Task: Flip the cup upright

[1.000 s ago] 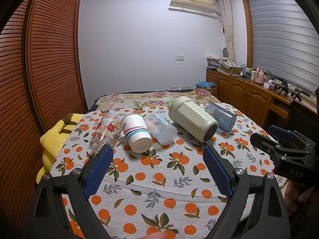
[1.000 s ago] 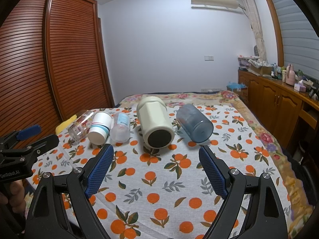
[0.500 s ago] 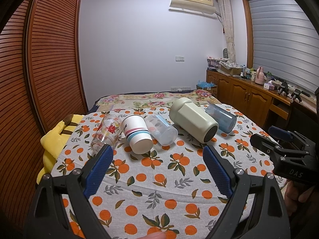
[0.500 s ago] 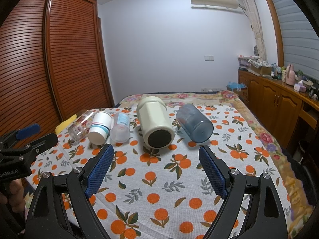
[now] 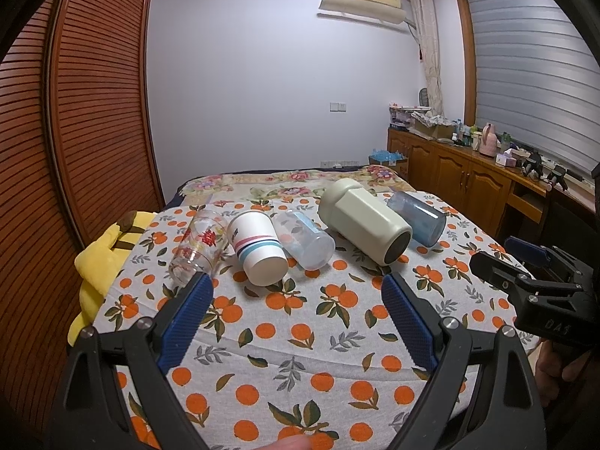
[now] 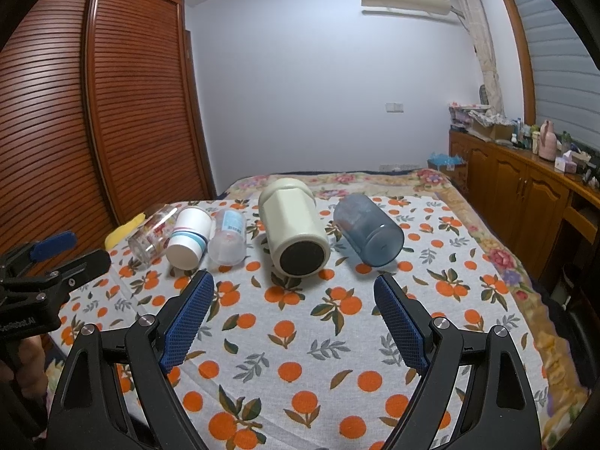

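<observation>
Cups are lying on their sides in a row across the orange-print cloth [image 6: 300, 337]: beside the large cream faceted plastic cup [image 6: 294, 225], a blue translucent tumbler [image 6: 369, 228]. Left gripper [image 5: 296, 322] and right gripper [image 6: 292, 322] are hovering nearer the camera than the cream cup, jaws spread wide, gripping nothing.

Left finger [image 5: 187, 318] is covering glass [image 5: 197, 247] base; yellow toy [image 5: 101, 262] is hiding behind cloth edge. Counter clutter [image 6: 555, 142] is reading too small to ID; hand [image 6: 22, 356] is getting cropped.
</observation>
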Demonstrator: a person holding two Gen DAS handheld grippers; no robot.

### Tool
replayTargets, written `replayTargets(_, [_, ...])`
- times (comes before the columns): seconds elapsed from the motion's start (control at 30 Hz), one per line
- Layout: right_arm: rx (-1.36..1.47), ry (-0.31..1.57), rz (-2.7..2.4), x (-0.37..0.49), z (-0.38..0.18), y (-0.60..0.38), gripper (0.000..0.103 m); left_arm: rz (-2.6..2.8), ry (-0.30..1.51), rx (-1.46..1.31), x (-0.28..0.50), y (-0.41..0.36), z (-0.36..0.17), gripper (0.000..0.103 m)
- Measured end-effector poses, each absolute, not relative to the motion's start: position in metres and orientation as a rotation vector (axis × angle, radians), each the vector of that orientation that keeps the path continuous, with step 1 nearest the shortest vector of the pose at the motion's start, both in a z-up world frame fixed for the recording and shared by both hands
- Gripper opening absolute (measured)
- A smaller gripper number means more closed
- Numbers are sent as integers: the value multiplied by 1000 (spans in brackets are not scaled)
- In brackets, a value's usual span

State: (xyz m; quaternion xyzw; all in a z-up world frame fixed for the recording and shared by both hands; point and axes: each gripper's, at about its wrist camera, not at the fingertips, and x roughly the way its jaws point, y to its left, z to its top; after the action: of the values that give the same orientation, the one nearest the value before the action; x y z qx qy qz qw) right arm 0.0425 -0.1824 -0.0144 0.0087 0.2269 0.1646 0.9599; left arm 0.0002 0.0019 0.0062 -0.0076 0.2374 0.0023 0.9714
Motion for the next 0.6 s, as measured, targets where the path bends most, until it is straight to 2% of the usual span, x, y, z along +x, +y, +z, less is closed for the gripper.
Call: replayTargets(0.6, [-4,526,398,83,-8,-167,89,-65,561,-6,47,12,-13,92])
